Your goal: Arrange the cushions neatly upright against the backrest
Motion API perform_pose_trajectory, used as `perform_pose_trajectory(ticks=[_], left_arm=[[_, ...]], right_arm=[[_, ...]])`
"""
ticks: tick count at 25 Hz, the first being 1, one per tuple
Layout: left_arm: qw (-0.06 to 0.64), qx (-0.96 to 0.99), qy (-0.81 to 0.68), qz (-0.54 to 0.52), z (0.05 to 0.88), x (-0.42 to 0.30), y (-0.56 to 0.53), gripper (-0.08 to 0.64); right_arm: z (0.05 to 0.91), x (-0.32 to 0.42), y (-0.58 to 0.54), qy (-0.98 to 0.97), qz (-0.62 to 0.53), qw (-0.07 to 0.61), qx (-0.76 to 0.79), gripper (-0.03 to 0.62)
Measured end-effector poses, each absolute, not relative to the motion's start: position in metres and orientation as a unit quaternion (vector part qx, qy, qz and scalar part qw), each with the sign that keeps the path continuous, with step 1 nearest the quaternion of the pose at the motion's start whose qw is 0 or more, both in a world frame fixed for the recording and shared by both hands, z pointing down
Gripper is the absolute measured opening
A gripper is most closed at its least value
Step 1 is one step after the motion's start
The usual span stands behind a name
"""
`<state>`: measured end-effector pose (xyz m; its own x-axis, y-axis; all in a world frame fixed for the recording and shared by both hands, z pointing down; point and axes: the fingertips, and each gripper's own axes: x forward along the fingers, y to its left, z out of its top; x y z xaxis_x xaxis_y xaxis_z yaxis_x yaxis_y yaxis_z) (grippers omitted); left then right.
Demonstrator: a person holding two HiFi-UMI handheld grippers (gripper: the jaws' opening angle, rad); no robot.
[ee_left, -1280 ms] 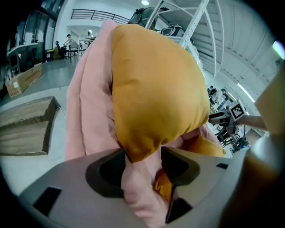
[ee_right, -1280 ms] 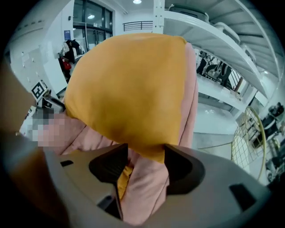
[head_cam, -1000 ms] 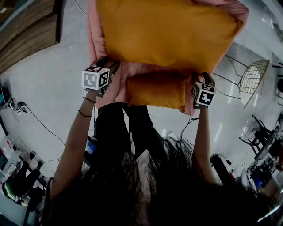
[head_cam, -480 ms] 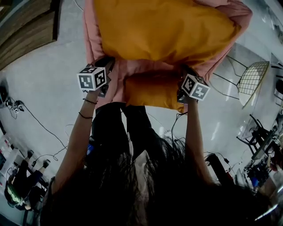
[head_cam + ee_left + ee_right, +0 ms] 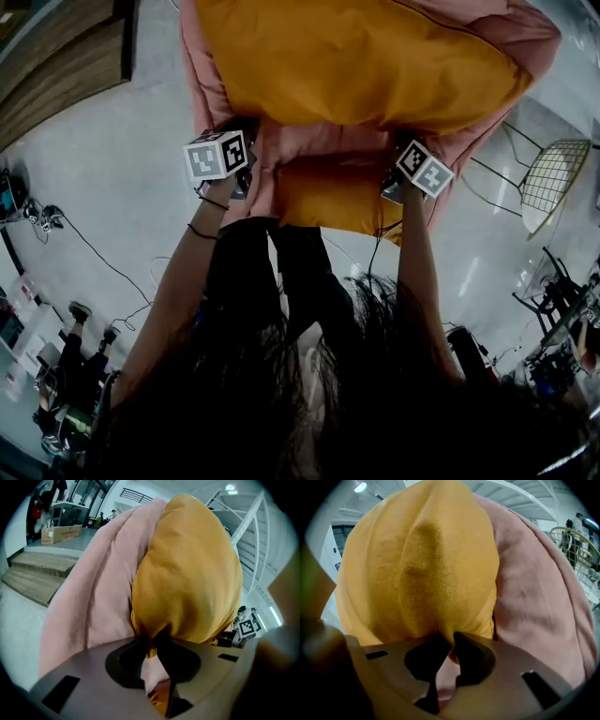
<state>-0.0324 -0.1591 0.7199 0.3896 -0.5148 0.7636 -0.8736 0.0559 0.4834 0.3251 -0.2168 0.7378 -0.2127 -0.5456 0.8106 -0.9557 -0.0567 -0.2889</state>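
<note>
Both tools are at the lower edge of one cushion.

- Large orange cushion – stands on its lower edge against the padded back of the pink padded chair. Pink padding shows past it on both sides.
- Left tool – jaws have just been closing and are now narrow, pinching a tuck of orange fabric at the cushion's lower left corner. The cushion bulges upward from the pinch, with the pink padding just beside it on the left. Its marker cube sits at the chair's left edge in the head view.
- Right tool – jaws have just been closing too and are nearly together, clamped on a fold of the same cushion at its lower right corner. Pink padding rises to the right of it.
- Smaller orange cushion – lies lower on the chair, at the front, between the two tools in the head view. A strip of pink separates it from the large one, and neither tool holds it.

Surroundings – pale glossy floor, with cables trailing on the left. A wire chair stands well apart on the right, and there are wooden steps off to the left.
</note>
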Motion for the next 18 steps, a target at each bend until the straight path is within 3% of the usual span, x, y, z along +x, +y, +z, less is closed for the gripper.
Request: perform_pose_trajectory(ticks=[6,10,12,14,18], left_arm=[[0.478,0.669,-0.536,0.189,0.725,-0.035,-0.158,0.083],[0.465,0.675,-0.545,0.177,0.715,-0.033,-0.153,0.083],[0.448,0.678,-0.556,0.178,0.709,-0.032,-0.145,0.097],[0.44,0.688,-0.547,0.183,0.704,-0.024,-0.134,0.149],[0.42,0.737,-0.475,0.235,0.698,0.003,-0.108,0.164]], right_arm=[[0.739,0.327,-0.212,-0.657,0.419,0.235,0.581,0.054],[0.724,0.333,-0.193,-0.665,0.412,0.27,0.562,0.057],[0.712,0.336,-0.181,-0.668,0.406,0.28,0.557,0.088],[0.7,0.34,-0.17,-0.668,0.41,0.269,0.56,0.171],[0.675,0.346,-0.151,-0.665,0.416,0.233,0.575,0.181]])
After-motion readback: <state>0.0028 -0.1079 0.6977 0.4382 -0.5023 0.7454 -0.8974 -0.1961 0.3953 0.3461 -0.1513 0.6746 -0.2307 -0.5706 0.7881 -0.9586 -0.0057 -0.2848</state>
